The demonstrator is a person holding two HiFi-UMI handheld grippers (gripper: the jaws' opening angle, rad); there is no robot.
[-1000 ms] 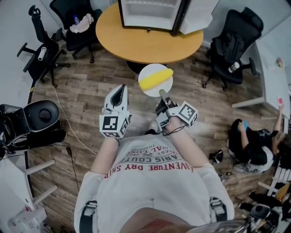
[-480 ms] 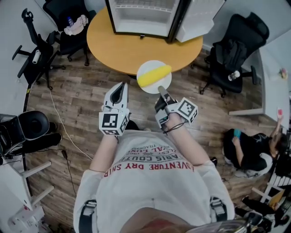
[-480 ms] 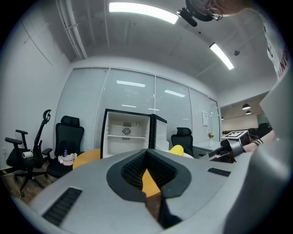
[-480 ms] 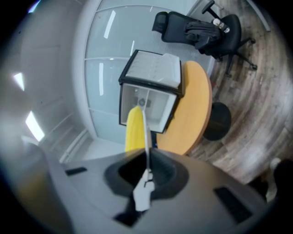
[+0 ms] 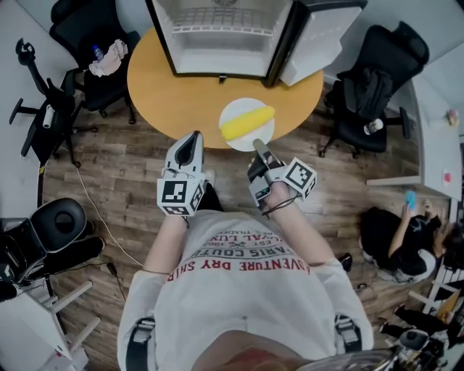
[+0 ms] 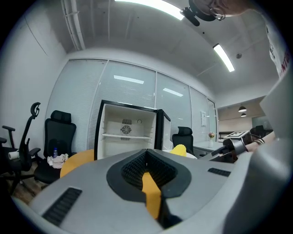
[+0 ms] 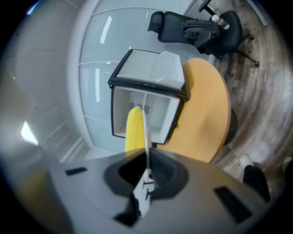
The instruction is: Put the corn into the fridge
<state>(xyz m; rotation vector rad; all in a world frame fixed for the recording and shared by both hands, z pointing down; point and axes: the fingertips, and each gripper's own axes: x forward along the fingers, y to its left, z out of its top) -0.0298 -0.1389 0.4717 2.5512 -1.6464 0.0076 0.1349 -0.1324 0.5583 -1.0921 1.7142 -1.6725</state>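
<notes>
Yellow corn point(image 5: 248, 123) on plate point(image 5: 233, 111), shirt point(image 5: 246, 290) reads "ADVENTURE"

Your plate point(image 5: 233, 136) looks like smooth, matt white plastic, and the corn point(image 5: 248, 123) has a faintly glossy yellow skin. The table point(image 5: 167, 94) top is smooth and wood-coloured; the floor point(image 5: 123, 167) is matt wood plank. The far fridge point(image 5: 217, 61) is smooth white inside, with a wire shelf point(image 5: 217, 18).

head cam: steeply down over left gripper point(image 5: 191, 139) and right gripper point(image 5: 258, 145) | gripper cams: close behind own jaws – right one rolled | shared: fridge point(image 5: 217, 54) ahead of both
</notes>
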